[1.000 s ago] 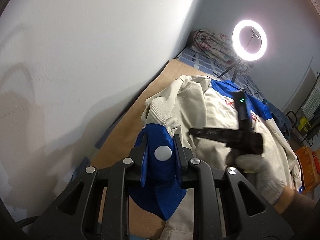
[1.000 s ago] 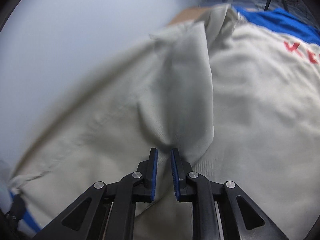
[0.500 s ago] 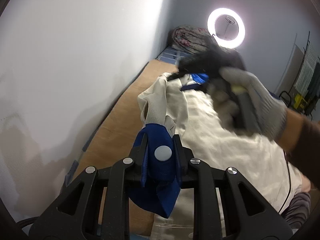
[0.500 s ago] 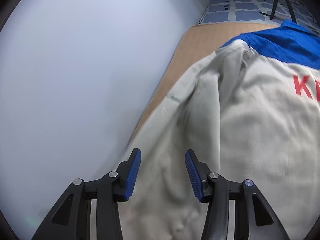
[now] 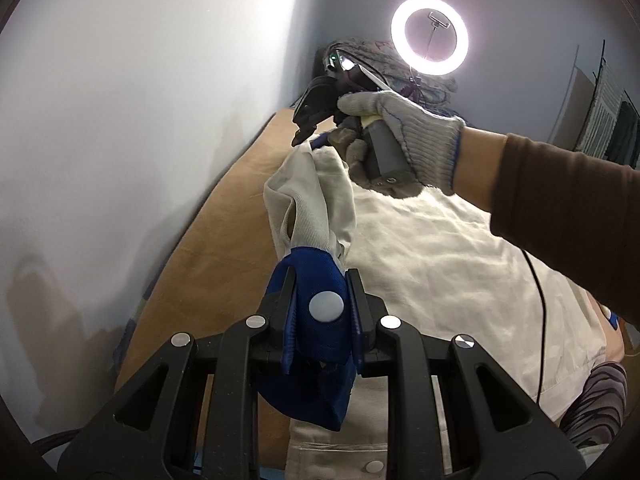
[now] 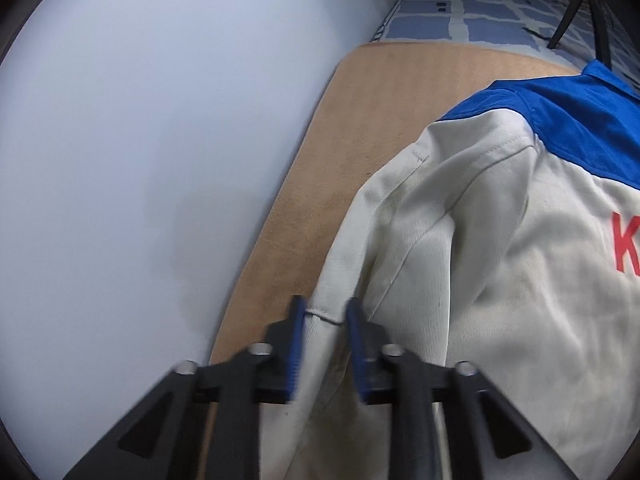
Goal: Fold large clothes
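Note:
A cream work jacket (image 5: 432,248) with blue yoke and red lettering lies on a tan board (image 5: 224,232). My left gripper (image 5: 322,280) is shut on the sleeve's blue cuff (image 5: 316,292) with a white snap and holds it up. In the right wrist view my right gripper (image 6: 323,312) has closed around the sleeve fold (image 6: 326,312) near the jacket's shoulder (image 6: 460,184); cloth fills the gap between its blue pads. The right gripper also shows in the left wrist view (image 5: 316,120), held by a gloved hand at the sleeve's far end.
A white wall (image 5: 140,120) runs close along the board's left side. A lit ring light (image 5: 430,36) on a tripod and a folded quilt (image 5: 400,64) stand at the far end on a blue checked sheet (image 6: 472,8). A black cable (image 5: 540,304) crosses the jacket.
My right gripper let go of the cloth, opened, moved up toward the shoulder and has now closed around the sleeve fold. The left gripper kept hold of the cuff.

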Available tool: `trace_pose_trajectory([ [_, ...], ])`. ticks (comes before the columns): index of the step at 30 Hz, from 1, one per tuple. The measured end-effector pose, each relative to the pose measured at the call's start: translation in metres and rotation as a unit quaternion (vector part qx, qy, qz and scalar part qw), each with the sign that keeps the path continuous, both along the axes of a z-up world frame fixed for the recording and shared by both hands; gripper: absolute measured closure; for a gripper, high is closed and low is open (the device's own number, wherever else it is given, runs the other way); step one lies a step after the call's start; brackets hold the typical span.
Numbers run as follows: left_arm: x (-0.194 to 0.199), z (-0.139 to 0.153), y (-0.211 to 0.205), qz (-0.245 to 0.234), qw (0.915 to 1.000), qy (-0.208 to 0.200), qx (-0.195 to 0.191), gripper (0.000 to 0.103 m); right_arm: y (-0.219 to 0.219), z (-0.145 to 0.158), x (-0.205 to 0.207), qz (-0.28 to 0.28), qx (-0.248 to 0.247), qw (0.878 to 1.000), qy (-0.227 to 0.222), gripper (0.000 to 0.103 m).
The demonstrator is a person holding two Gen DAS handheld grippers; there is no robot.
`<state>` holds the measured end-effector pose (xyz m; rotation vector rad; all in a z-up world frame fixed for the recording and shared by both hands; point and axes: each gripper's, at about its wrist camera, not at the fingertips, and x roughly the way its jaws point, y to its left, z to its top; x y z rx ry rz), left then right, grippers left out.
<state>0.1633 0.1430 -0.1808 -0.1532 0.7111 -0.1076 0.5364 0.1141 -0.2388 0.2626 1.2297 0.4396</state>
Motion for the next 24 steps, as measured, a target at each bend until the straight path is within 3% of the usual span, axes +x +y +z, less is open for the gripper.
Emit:
trace_pose_trajectory([
  [6,-0.003,0.005,-0.014,-0.03,0.9995,-0.007,0.002,0.083,-0.019,0.029,0.006,0.015,0.004,0.999,-0.033,0.1],
  [14,-0.022,0.014,-0.063,-0.108,0.9929,-0.023,0.045,0.083,-0.11,0.081,-0.029,-0.018,0.044,0.996,-0.071,0.1],
  [19,-0.042,0.008,-0.103,-0.16,0.9833,-0.022,0.083,0.083,-0.181,0.073,-0.068,-0.057,0.048,0.995,-0.071,0.1],
  [24,-0.058,-0.005,-0.128,-0.194,0.977,0.004,0.088,0.083,-0.242,0.042,-0.097,-0.099,0.036,0.993,-0.051,0.1],
])
